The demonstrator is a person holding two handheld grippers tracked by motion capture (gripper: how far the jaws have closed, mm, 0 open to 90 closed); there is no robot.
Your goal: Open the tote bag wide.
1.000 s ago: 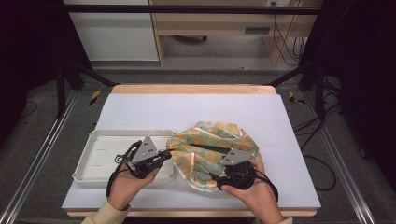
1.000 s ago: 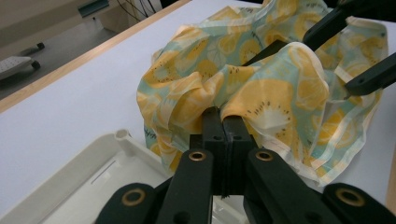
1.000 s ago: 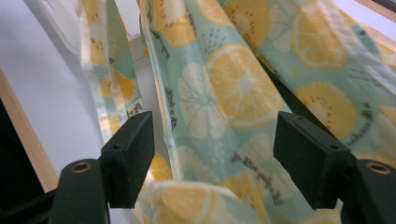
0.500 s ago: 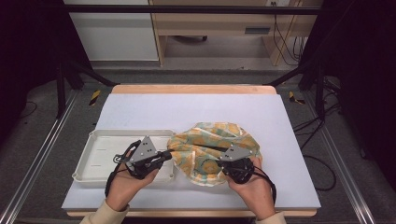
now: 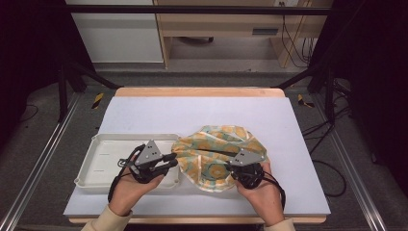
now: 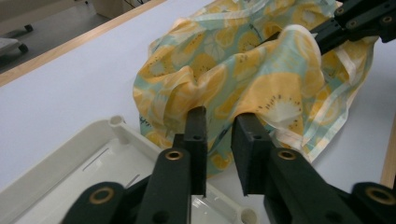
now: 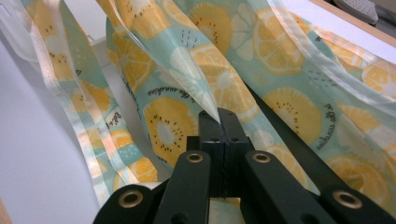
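Observation:
A teal cloth bag printed with yellow fruit slices lies bunched at the table's front middle. In the high view my right gripper is at its near right side. In the right gripper view it is shut on a raised fold of the bag. My left gripper is open at the bag's left edge, above the right end of a white tray. In the left gripper view its jaws stand apart just short of the fabric, with the tray below them.
A pale sheet covers the table, bare behind the bag. The table's wooden edge runs along the far side. A black strap crosses the bag beside my right jaws. Dark frame posts stand at both sides.
My right gripper has edged a little away from me on the bag's near side, still holding the fold. The left gripper and the tray have hardly moved.

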